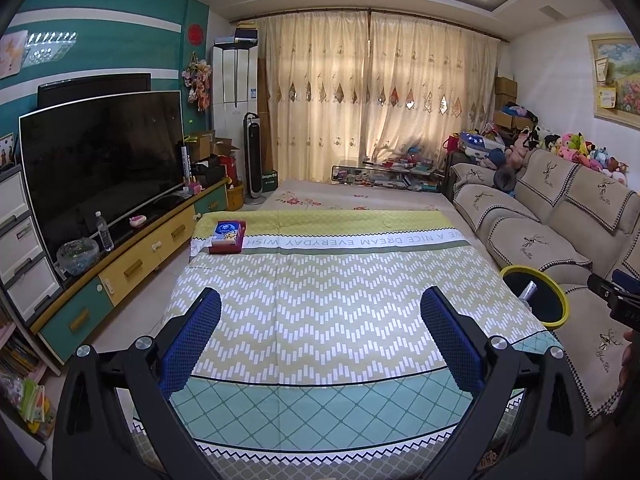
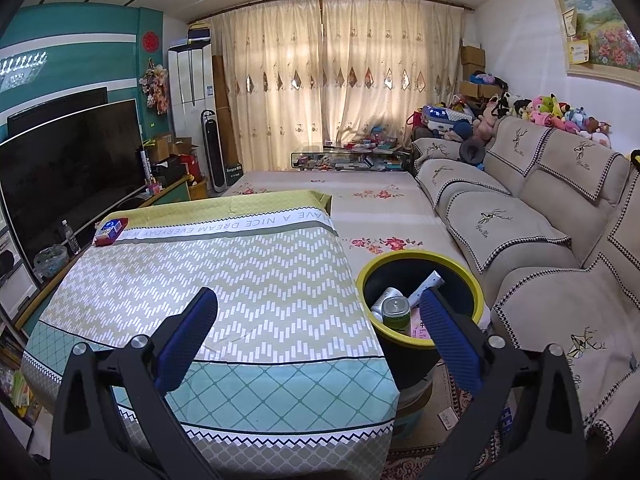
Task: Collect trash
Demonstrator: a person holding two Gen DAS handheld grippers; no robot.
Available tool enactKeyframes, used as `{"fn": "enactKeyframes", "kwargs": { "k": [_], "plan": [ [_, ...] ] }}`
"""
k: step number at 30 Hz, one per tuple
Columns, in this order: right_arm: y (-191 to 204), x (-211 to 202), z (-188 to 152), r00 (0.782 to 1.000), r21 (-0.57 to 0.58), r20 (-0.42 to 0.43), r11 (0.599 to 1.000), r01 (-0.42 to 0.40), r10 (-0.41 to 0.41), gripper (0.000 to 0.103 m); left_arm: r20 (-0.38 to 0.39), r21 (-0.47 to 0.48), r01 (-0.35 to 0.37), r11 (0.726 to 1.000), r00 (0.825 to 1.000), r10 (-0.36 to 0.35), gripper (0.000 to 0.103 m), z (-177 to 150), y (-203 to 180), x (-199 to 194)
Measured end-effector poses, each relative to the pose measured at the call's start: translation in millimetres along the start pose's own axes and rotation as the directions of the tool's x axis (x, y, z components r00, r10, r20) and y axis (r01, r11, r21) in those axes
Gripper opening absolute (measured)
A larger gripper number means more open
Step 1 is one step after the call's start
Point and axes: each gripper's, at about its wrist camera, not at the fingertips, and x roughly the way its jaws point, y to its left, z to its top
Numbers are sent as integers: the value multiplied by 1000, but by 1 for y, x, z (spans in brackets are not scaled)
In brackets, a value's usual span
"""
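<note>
Trash bin [image 2: 420, 268]: black tub with a yellow rim, standing off the right edge of the counter [image 2: 224, 280], between it and the sofa [image 2: 540, 216]. Holds a green-labelled can [image 2: 396, 312], a second silvery can behind it, a white tube or wrapper leaning on the far wall, and a pink slip partly hidden by my finger. In the left wrist view the same bin shows only as a rim at the counter's right edge.

Right tongs [image 2: 320, 336]: spread wide, nothing between the pads; the right finger overlaps the bin's near rim in view, the left finger hangs over the cloth.

Left tongs [image 1: 320, 336]: likewise spread wide and empty, held above the middle of the counter, well apart from the bin.

Counter surface: patterned cloth, bare except for a red tissue box [image 1: 227, 237] at the far left corner, well apart from both tongs.

Step, as I judge it: collection looks finished or nearly so, since no loose trash shows on the cloth. The next move calls for scanning the counter and floor for leftovers; I take the tissue box for no trash.
</note>
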Motion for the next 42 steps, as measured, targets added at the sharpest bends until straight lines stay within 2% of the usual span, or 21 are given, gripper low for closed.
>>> {"fn": "enactKeyframes", "kwargs": {
  "k": [42],
  "plan": [
    [6, 10, -4, 1000, 14, -19, 1000, -7, 7, 96, -32, 7, 4, 1000, 999, -4, 98, -9, -1, 15]
  ]
}}
